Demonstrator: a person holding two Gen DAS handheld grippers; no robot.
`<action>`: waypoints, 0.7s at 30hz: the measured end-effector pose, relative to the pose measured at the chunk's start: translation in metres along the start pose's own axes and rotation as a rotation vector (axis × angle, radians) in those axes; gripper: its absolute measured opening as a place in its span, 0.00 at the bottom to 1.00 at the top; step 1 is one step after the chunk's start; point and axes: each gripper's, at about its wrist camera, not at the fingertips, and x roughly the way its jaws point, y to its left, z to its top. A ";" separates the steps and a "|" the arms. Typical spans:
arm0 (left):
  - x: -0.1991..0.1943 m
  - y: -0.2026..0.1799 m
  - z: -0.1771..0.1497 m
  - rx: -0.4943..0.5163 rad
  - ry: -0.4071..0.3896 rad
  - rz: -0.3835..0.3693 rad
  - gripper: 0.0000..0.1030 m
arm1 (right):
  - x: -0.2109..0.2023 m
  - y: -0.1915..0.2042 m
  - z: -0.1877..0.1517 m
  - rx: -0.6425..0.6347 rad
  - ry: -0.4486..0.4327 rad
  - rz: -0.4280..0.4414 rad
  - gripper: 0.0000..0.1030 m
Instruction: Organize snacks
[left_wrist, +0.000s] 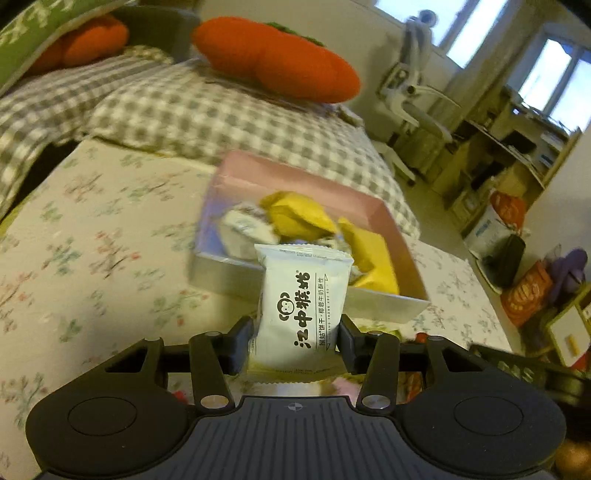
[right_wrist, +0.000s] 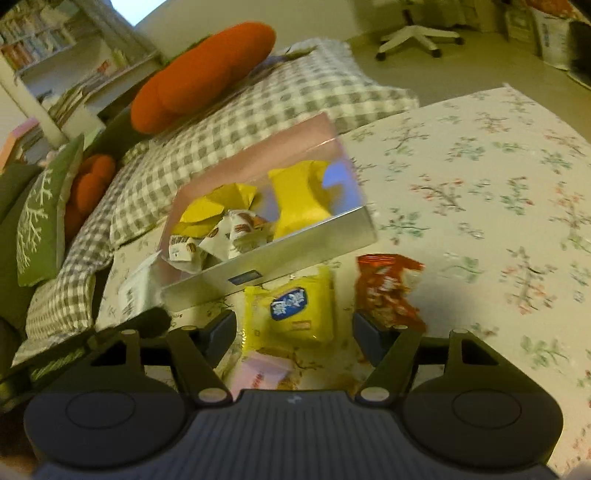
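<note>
left gripper (left_wrist: 295, 341): we see its black pads pinching a white crinkle-edged biscuit packet (left_wrist: 301, 314), upright, at 6 o'clock of the box.
box (left_wrist: 384, 301): shallow, square, pink inside, glossy walls; we see yellow and white wrappers inside.
right gripper (right_wrist: 294, 332): our jaws stand apart over a puffy yellow packet (right_wrist: 291, 306), not touching it.
red wrapper (right_wrist: 388, 291): crumpled, at 3 o'clock of the yellow packet.
cloth (right_wrist: 480, 184): floral.

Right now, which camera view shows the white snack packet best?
The left wrist view: the white snack packet stands upright, sharp and printed side forward, between the left jaws. The right wrist view shows only its blurred edge.
</note>
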 end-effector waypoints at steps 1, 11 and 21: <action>-0.001 0.005 -0.001 -0.017 0.001 0.002 0.44 | 0.006 0.001 0.003 0.006 0.011 0.000 0.65; 0.008 0.024 -0.004 -0.059 0.014 0.032 0.44 | 0.044 0.012 0.008 -0.063 0.040 -0.072 0.74; 0.008 0.024 -0.007 -0.064 0.019 0.034 0.45 | 0.046 0.030 -0.007 -0.193 0.008 -0.127 0.47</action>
